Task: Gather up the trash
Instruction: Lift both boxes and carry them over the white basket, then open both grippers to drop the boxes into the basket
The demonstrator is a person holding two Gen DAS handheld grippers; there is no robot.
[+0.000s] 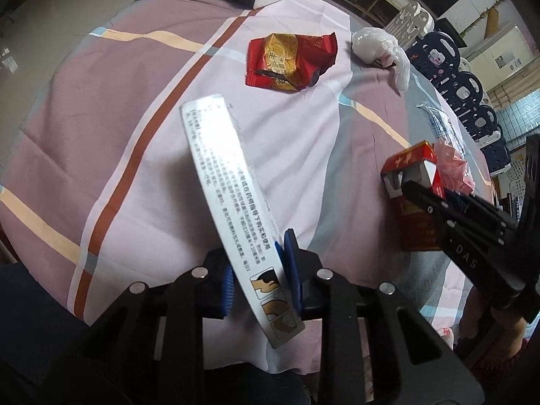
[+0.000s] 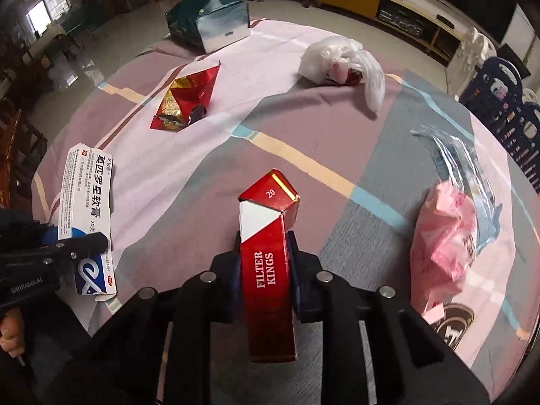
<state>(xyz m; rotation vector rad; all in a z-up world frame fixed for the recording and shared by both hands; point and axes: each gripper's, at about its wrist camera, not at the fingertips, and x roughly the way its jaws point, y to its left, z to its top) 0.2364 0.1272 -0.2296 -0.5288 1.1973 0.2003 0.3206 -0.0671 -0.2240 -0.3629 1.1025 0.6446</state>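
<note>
The left hand-held gripper (image 1: 258, 278) is clamped on a white medicine box (image 1: 229, 202), the right hand-held gripper (image 2: 266, 270) on a red cigarette pack (image 2: 266, 263), both above the surface (image 2: 303, 128). Both boxes look light and crushable, so the flat sides seem best to hold.
</note>
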